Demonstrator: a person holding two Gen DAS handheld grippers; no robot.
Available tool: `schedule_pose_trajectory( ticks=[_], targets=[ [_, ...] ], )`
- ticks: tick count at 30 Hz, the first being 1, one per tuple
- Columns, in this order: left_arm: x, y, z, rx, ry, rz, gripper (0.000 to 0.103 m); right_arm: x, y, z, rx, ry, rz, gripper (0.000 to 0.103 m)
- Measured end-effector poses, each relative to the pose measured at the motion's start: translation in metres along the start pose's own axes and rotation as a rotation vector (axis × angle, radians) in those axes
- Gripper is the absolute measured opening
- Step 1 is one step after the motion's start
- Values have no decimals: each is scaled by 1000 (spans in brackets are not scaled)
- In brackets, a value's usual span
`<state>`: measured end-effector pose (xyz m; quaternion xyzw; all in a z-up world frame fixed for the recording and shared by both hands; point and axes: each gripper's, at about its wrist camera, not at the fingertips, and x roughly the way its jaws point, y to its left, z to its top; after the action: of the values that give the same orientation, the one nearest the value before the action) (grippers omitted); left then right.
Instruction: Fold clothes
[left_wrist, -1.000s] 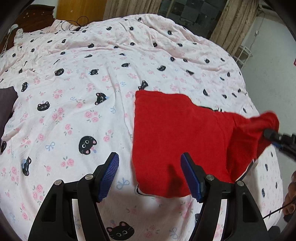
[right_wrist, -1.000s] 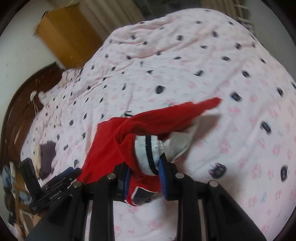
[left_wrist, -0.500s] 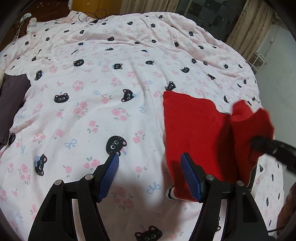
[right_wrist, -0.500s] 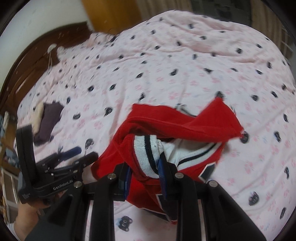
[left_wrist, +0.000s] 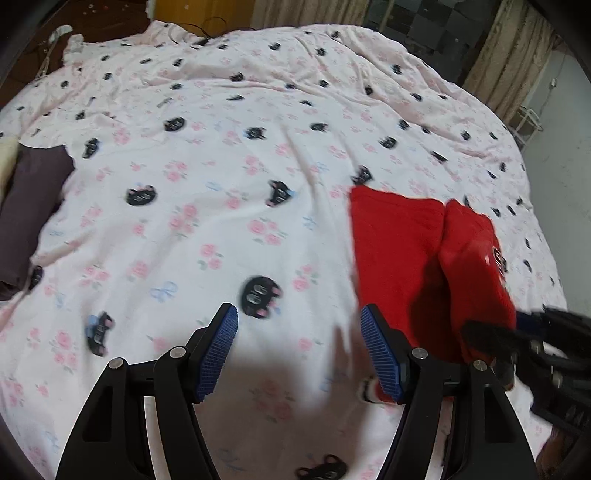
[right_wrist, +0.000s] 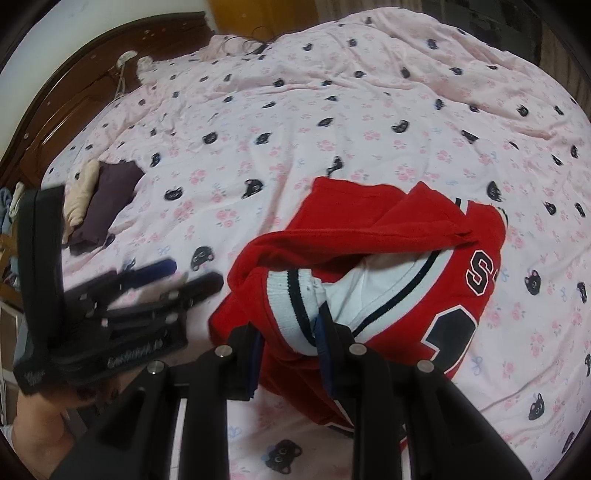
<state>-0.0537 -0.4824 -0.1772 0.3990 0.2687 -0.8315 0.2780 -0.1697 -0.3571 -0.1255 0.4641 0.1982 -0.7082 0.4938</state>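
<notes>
Red jersey (right_wrist: 369, 229) now folded over on cat-print bedspread (left_wrist: 221, 166); wooden headboard (right_wrist: 74, 99) behind.

The red jersey (right_wrist: 369, 236) carries a black letter "S" with white outline at the right of the right-wrist frame, a dark numeral partly hidden below it; lettering on the left gripper (right_wrist: 177, 277) is too blurred to read

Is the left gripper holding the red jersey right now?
No. The left gripper is open over the bedsheet; only the right gripper grips the red jersey, by its striped cuff.
</notes>
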Motion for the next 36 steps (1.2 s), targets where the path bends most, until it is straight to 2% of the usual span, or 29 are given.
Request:
schedule_pose_trajectory(
  ticks=[8,13,17,20,23,27,31,33,36],
  targets=[
    [0,13,4,-35,-5,4,64,27,20,-11,-62,70,-6,27],
    [-1,17,4,-48,-8,3,64,41,26,-18,-81,96,-27,31],
    [-2,19,5,-56,-11,4,64,45,29,-21,-106,117,-35,40],
    [-2,21,6,-63,-13,4,64,28,13,-19,-58,92,-3,44],
    [-3,20,6,-66,-15,-20,64,10,-4,-16,-11,68,30,61],
    [-3,6,2,-25,-2,-71,64,-13,-26,-12,52,35,73,61],
    [2,-18,-5,54,28,-85,64,-37,-47,-9,115,2,116,61],
    [4,-26,-8,73,36,-86,64,-41,-73,-3,211,-6,141,62],
    [6,-31,-11,88,40,-68,64,-30,-108,8,358,9,228,62]
  ],
)
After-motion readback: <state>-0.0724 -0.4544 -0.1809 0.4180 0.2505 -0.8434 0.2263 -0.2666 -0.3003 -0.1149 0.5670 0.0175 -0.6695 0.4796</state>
